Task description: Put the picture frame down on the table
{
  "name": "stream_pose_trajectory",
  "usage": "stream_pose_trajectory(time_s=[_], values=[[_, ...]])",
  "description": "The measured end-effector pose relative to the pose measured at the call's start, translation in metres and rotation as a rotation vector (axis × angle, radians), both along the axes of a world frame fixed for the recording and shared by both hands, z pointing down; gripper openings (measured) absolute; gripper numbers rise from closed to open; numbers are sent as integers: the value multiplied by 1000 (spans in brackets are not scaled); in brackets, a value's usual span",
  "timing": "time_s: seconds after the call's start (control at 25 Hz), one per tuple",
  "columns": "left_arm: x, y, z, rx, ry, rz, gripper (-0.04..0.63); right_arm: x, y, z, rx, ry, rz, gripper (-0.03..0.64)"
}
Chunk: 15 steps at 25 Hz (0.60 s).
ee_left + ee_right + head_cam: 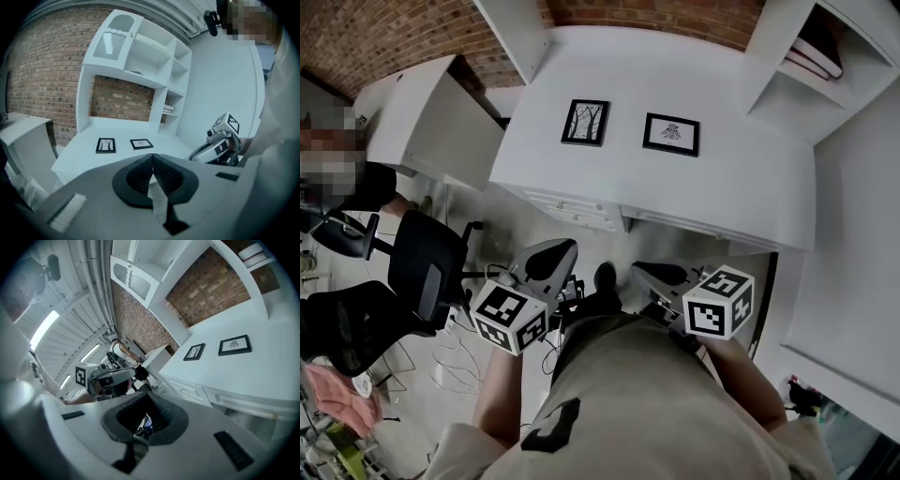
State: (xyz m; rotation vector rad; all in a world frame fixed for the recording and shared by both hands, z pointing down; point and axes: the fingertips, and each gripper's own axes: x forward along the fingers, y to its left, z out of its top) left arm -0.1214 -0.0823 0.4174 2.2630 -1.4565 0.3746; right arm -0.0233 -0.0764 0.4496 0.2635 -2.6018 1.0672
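Note:
Two black picture frames lie flat on the white table (703, 192): one with a tree drawing (585, 122) (106, 145) (194, 351) and, to its right, a smaller one (671, 134) (141, 143) (235, 344). Both grippers hang well short of the table, close to my body. My left gripper (570, 249) (152, 163) is shut with nothing between its ribbed pads. My right gripper (639, 271) (149, 411) is shut and empty too. Each gripper shows in the other's view: the right gripper's marker cube (226, 124), the left gripper's marker cube (82, 375).
White shelving (830, 56) with books rises at the table's right, and drawers (572, 206) sit under its front edge. A white cabinet (431, 122) stands to the left. Black office chairs (422, 267), floor cables (455, 361) and a seated person (342, 178) are at left.

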Motion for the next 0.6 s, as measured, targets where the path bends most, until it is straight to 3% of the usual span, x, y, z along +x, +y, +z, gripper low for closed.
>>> stream_pose_trajectory(time_s=[0.36, 0.6], values=[[-65, -36, 6, 24, 40, -39, 3, -54, -34, 1, 61, 61, -31, 5], [-112, -54, 15, 4, -9, -65, 5, -93, -51, 1, 59, 57, -35, 5]])
